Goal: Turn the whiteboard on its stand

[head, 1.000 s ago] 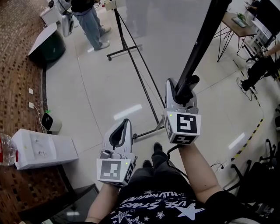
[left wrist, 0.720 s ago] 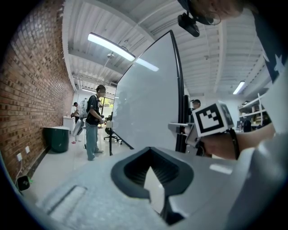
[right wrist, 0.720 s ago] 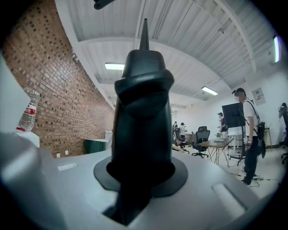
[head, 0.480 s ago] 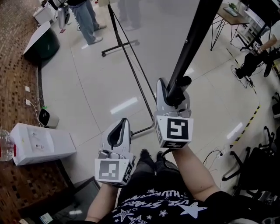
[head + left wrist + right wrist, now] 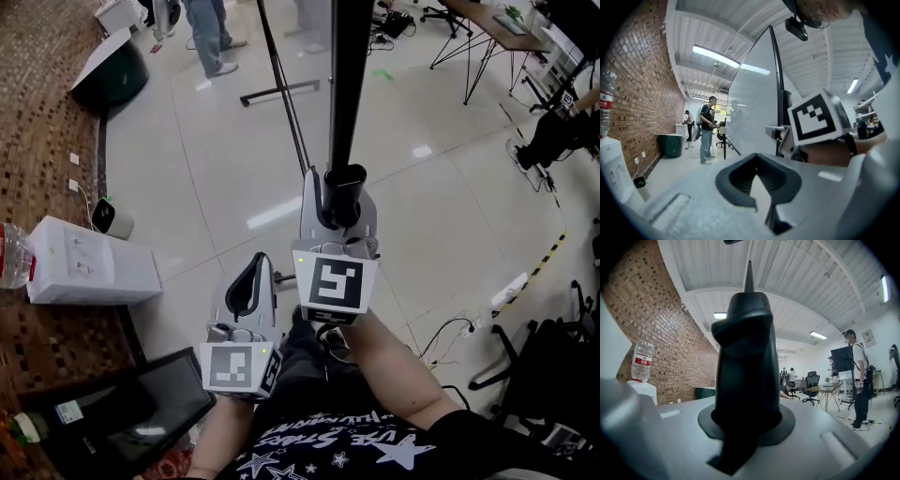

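The whiteboard stands upright, a pale panel with a black frame edge. From the head view I see it nearly edge-on, its black frame running straight up from my right gripper. That gripper is shut on the frame edge, which fills the right gripper view as a thick black post. My left gripper hangs lower and to the left, apart from the board, its black pads meeting at the tips with nothing between them. The stand's slanted brace and foot bar rest on the floor beyond.
A white box-like unit with a water bottle beside it stands at the left by the brick wall. A dark bin and a person's legs are at the back left. Desks and cables lie right; a dark screen sits near my feet.
The board's black edge has swung from slanting right to nearly straight up in the head view. Both grippers shifted left with it, the right one keeping its hold.
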A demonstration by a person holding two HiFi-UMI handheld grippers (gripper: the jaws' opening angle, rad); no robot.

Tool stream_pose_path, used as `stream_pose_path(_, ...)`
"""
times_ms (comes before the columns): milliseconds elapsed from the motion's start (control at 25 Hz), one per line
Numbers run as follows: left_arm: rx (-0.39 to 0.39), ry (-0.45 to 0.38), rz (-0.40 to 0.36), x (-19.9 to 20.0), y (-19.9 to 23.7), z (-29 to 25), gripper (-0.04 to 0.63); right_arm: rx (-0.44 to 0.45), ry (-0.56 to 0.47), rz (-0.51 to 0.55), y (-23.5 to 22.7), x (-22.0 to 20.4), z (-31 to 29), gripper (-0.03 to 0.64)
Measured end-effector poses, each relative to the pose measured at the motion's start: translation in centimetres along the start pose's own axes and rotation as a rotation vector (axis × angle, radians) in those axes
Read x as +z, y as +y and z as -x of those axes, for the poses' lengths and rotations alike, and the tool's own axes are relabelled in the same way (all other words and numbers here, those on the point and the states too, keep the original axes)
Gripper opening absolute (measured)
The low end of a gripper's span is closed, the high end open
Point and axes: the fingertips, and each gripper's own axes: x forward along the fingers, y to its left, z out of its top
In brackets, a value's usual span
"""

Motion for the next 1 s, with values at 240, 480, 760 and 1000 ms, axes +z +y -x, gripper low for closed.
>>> stream_pose_path(240,0.081,0.005,0.021,-0.8,-0.1,5.1,0.006,0.006,0.025,-0.001,0.7,-0.4,3.6,0.089)
stream_pose_path(480,0.055,-0.015,0.029,-1.2,0.4,9.5,0.006,-0.022,0.01,0.008,2.3,-0.2,6.5,0.087)
stream_pose_path(760,-0.017,-0.029,0.026,-2.1,-0.7,13.7,0.006,-0.06,0.01,0.0,3.1,-0.1,11.2,0.089)
stream_pose_path(1000,-0.044,-0.041,0.035,-2.4,-1.0,17.0,0.005,-0.09,-0.001,-0.007,3.3,-0.2,16.7,0.091)
